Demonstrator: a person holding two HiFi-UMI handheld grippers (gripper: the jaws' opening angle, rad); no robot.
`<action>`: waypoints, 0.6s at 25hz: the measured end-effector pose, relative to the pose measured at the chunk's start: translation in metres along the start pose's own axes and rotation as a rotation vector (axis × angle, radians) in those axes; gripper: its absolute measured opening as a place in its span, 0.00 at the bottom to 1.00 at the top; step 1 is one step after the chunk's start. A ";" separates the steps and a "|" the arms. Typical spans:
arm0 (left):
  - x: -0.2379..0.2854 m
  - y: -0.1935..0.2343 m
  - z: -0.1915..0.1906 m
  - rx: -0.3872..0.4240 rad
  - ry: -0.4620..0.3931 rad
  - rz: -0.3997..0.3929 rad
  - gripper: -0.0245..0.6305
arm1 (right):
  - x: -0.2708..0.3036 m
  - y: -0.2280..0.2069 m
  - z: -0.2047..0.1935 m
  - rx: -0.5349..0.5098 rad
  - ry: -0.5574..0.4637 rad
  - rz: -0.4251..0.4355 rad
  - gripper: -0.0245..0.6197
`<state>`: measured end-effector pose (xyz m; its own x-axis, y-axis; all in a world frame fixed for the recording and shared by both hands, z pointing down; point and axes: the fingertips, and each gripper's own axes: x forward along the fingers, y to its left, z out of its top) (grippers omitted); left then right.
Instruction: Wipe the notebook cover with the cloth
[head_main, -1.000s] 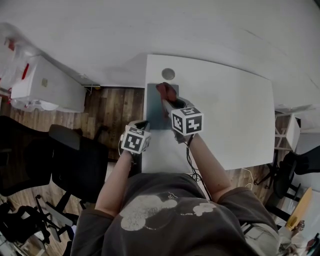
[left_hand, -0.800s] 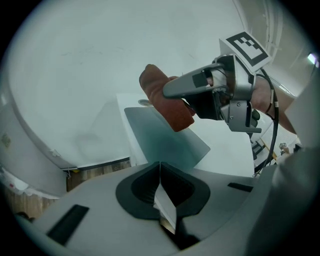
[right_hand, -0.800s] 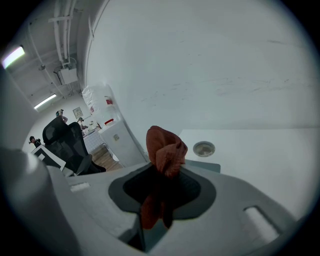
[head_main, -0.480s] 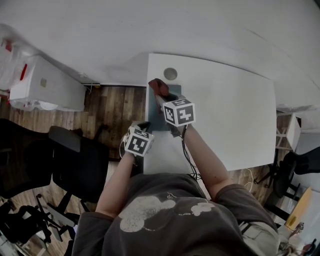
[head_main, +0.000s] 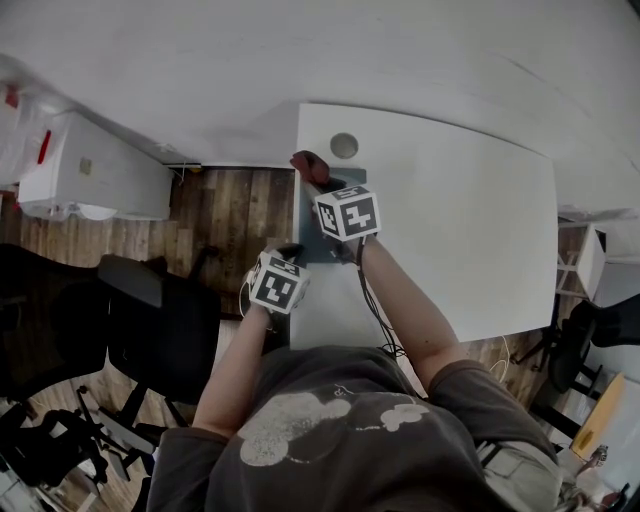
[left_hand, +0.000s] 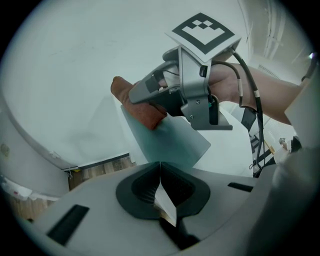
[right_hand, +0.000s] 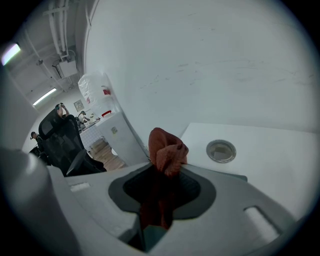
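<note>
Looking along the right gripper (right_hand: 167, 175), its 2 jaws clamp the red cloth (right_hand: 167, 150) over the grey notebook (left_hand: 167, 142). Only the left gripper (left_hand: 160, 172) view shows its jaws together, at the notebook's near corner.

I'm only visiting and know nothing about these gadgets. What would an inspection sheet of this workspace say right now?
Surface: white table.
Job's things: grey-blue notebook lying flat at the table's left edge; red-brown cloth bunched at its far left corner.
Clutter: one round grey cap set into the table; nothing else seen.
Grippers: right gripper shut on the cloth; left gripper at the notebook's near edge, jaws together, with a pale sliver between them that cannot be identified.
Cables: black cable running along the right forearm.
Surroundings: wood floor, black office chair and white cabinet, all left of the table.
</note>
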<state>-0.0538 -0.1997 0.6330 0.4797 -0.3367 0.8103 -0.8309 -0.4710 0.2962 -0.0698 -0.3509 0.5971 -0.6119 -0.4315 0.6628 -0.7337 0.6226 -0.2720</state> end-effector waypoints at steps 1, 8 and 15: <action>0.000 -0.001 0.000 0.000 0.003 0.000 0.04 | 0.002 -0.001 0.000 -0.003 0.002 0.005 0.20; 0.005 -0.001 0.002 0.011 0.007 0.006 0.04 | 0.005 -0.011 -0.001 -0.001 0.002 0.006 0.20; 0.001 0.000 0.000 -0.009 0.009 0.003 0.04 | 0.002 -0.018 -0.003 0.026 0.000 -0.013 0.20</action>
<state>-0.0538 -0.1999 0.6338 0.4745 -0.3311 0.8156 -0.8350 -0.4625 0.2981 -0.0568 -0.3603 0.6054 -0.6025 -0.4396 0.6662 -0.7490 0.5996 -0.2817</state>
